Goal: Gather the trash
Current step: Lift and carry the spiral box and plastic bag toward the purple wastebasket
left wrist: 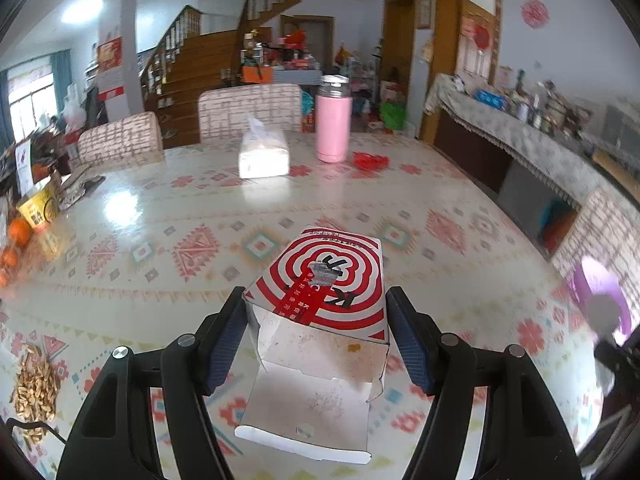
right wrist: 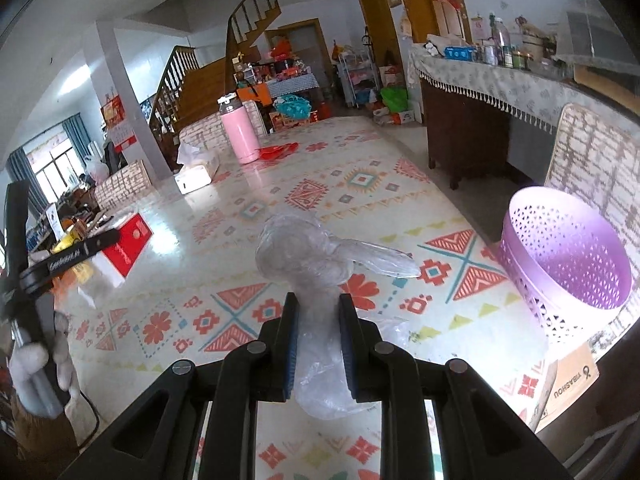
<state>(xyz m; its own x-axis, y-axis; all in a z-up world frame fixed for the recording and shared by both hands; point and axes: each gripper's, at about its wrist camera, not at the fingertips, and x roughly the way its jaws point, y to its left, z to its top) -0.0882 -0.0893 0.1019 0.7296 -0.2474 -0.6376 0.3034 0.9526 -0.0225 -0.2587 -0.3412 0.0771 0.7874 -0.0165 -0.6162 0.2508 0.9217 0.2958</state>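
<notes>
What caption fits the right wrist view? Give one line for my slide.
Right gripper clamps crumpled clear plastic wrap above the patterned table, purple perforated basket at right.

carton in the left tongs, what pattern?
Open cardboard carton: red-and-white concentric rings, clearest in left wrist view.

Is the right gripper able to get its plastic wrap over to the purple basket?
Probably yes. The right gripper is shut on the crumpled plastic wrap, and the purple basket stands open-topped off to its right, with only bare tablecloth between them.
</notes>
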